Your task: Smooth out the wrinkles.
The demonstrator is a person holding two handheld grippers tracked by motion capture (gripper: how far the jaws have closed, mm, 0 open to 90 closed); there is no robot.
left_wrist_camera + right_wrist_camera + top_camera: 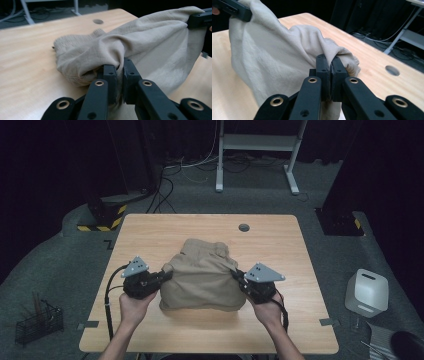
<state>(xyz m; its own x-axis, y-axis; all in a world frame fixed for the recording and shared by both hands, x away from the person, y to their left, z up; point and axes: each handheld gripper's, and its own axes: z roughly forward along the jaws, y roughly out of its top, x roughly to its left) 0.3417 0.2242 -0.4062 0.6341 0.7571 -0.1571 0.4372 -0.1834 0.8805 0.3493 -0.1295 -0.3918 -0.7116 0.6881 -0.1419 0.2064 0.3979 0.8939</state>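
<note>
Beige cotton garment [204,277], crumpled and bunched, lying at the middle of the light wooden surface [150,232], its near part lifted and stretched between both tools. Left tool [164,276], black with a grey three-cornered plate, at 9 o'clock of the cloth, pinching its left edge; seen in the left gripper view as two black jaws nearly together with a fold of the beige fabric [120,50] squeezed between the pads [110,75]. Right tool [239,278], black with the same grey plate, at 3 o'clock of the cloth, clamped on the right edge; in the right gripper view jaws all but closed, a thin layer of the fabric [287,57] caught between the pads [322,67]. Cloth hanging taut from one tool to the other, lower hem resting on the wood toward 6 o'clock, the far bunched part with a ribbed band toward 12 o'clock. Small round dark hole [244,227] in the surface at 1 o'clock of the garment, well apart from it. White boxy device [367,292] on the grey floor at 3 o'clock, off the surface. Black wire basket [37,324] on the floor at 8 o'clock.
</note>
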